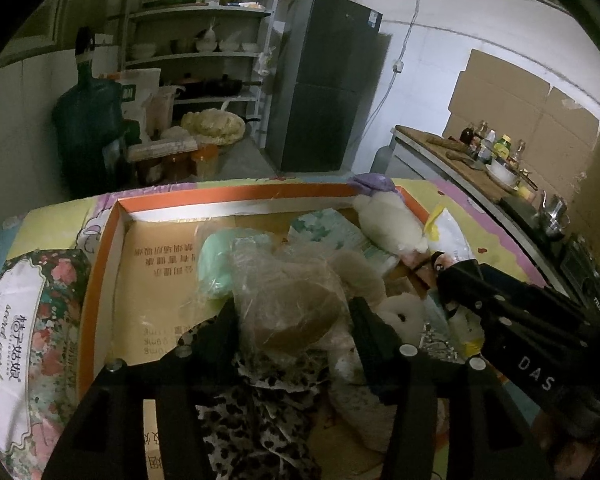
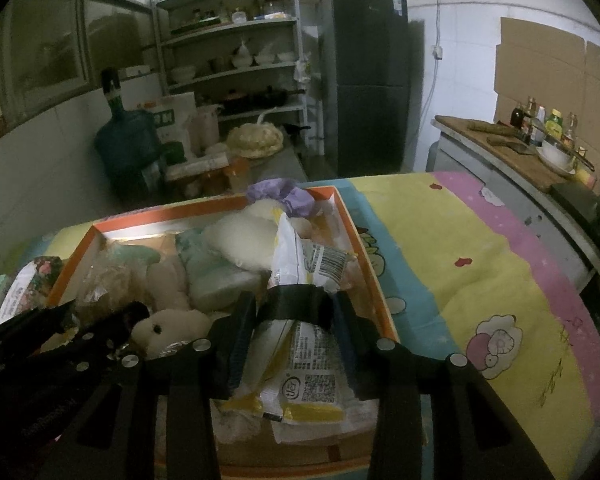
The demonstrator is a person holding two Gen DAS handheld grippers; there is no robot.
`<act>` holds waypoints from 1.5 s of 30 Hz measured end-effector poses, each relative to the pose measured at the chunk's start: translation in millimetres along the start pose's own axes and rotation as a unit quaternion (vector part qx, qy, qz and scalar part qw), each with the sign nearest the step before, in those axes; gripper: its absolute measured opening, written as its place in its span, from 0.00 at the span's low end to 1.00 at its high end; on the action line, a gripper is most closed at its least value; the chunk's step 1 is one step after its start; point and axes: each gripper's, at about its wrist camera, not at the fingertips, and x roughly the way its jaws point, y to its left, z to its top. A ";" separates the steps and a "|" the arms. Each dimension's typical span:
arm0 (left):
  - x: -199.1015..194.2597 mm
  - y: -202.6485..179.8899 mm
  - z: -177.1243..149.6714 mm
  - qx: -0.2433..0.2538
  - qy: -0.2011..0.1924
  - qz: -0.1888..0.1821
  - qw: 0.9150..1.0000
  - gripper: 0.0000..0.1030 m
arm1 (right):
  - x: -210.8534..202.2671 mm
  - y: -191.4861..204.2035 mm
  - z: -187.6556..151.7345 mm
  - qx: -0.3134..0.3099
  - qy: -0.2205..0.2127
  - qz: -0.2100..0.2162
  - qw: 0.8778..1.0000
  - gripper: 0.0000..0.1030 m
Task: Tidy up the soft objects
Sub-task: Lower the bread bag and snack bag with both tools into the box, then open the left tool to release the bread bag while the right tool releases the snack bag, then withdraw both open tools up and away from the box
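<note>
A dim kitchen storeroom; on a cartoon-print blanket point(image 2: 480, 248) sits an orange-rimmed cardboard box point(image 1: 118, 248), mostly filled with soft things. The left gripper point(image 1: 292, 312) is clamped on a plastic-wrapped brown bundle point(image 1: 296, 304); the right gripper point(image 2: 296, 320) pinches a yellow-white packet point(image 2: 304, 360) at the near right. A floral packet point(image 1: 24, 320) lies outside, left, seemingly remaining.

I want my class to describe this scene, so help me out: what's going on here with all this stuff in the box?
A person with a gripper in each hand is sorting soft things in an orange-edged cardboard box on a cartoon-print bedspread. The left gripper has its jaws on either side of a clear plastic bag holding something brown. The right gripper has its jaws around a yellow and white packet. A white plush toy, a small cream plush and pale green packs lie in the box.
</note>
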 end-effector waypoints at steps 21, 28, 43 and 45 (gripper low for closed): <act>-21.0 -2.6 -2.5 0.002 -0.025 0.019 1.000 0.75 | -22.6 4.6 1.7 0.005 -0.026 0.006 1.000 0.58; -38.4 -6.1 -3.0 0.004 -0.041 0.015 0.999 0.78 | -36.4 5.1 0.4 0.009 -0.038 0.005 0.999 0.59; -87.5 1.9 -11.3 -0.004 -0.075 0.051 0.996 0.78 | -71.4 18.9 -6.0 0.009 -0.067 0.006 0.998 0.59; -95.7 5.7 -13.8 -0.009 -0.080 0.055 0.995 0.78 | -76.3 21.0 -7.8 0.008 -0.072 0.007 0.997 0.60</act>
